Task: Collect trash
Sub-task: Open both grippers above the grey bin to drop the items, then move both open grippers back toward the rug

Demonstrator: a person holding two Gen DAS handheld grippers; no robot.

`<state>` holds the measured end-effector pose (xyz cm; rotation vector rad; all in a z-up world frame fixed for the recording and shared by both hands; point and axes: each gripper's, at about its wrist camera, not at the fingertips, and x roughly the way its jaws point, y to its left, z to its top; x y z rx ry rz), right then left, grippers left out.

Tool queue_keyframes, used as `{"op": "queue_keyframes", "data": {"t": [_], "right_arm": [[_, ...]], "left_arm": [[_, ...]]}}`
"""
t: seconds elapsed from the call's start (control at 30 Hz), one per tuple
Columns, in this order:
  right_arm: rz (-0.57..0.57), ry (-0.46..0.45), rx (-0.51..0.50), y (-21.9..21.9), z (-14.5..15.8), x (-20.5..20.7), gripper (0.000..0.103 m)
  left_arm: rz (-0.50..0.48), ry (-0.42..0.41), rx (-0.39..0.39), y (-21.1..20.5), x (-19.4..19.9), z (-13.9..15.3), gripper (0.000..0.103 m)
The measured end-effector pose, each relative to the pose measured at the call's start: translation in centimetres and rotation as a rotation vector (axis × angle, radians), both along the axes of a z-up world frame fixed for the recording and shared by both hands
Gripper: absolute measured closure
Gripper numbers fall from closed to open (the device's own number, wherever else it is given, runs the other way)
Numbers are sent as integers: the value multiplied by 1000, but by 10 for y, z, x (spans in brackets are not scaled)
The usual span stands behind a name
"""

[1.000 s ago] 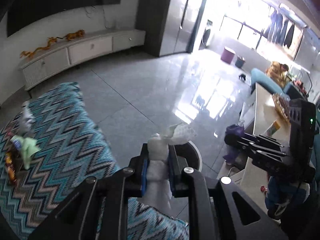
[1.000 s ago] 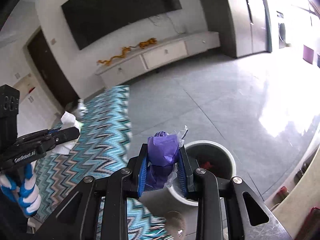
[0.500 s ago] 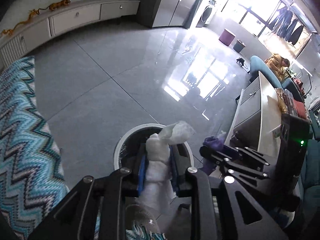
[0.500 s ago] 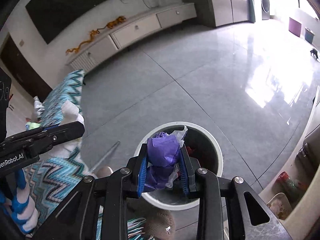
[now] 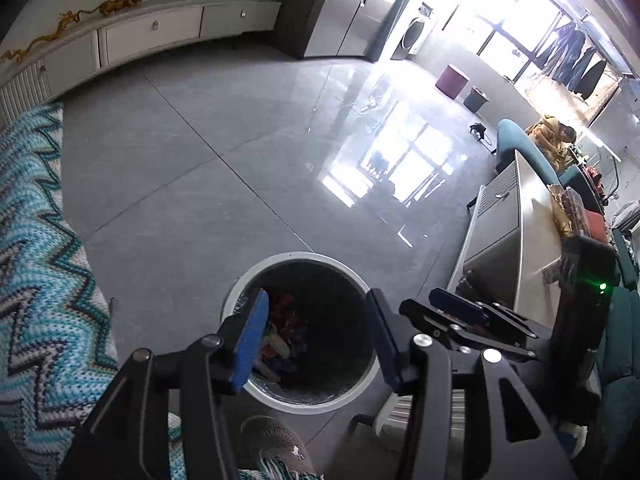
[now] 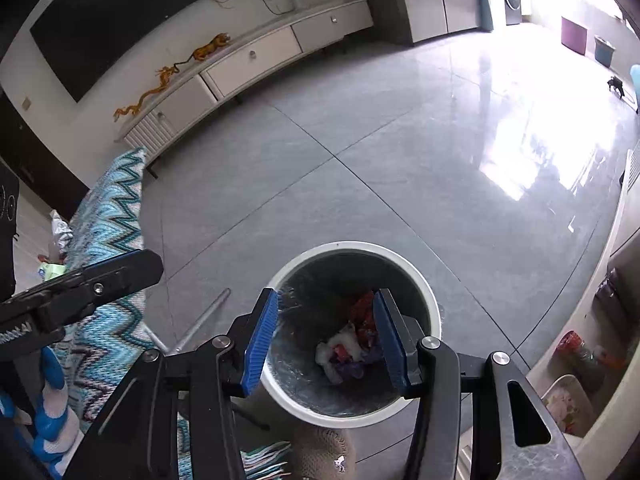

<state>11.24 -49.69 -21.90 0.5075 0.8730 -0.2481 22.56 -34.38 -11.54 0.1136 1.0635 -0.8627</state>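
A round white-rimmed trash bin stands on the grey tile floor, also in the right wrist view. My left gripper is open and empty above it. My right gripper is open and empty above it too. Inside the bin lie a white tissue wad, a purple wrapper and red scraps. More trash lies beyond the left end of the zigzag cloth.
A teal zigzag-patterned cloth covers a surface at the left. A white TV cabinet runs along the far wall. A low table stands at the right. A knitted slipper is below the bin.
Both grippers have opened over the bin. The white tissue has left the left gripper and the purple wrapper has left the right one; both now lie in the bin.
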Motion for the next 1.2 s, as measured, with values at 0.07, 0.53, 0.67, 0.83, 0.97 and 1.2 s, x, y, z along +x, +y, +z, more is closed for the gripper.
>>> {"op": "queue_keyframes", "data": {"t": [0.07, 0.53, 0.67, 0.83, 0.97, 1.2], "right_arm": [[0, -25, -6, 8, 13, -6, 54], [71, -221, -57, 101, 125, -46, 49], [132, -280, -87, 140, 164, -56, 49], [230, -352, -126, 196, 209, -60, 49], [301, -398, -149, 237, 241, -56, 49], [400, -460, -150, 298, 274, -34, 49]], "left_arm": [[5, -29, -6, 7, -5, 10, 54], [147, -232, -37, 130, -34, 99, 54], [224, -281, -49, 188, -33, 127, 54], [363, -357, -60, 282, -36, 170, 54], [455, -409, -58, 347, -38, 194, 54], [582, -455, -55, 434, -28, 208, 54]]}}
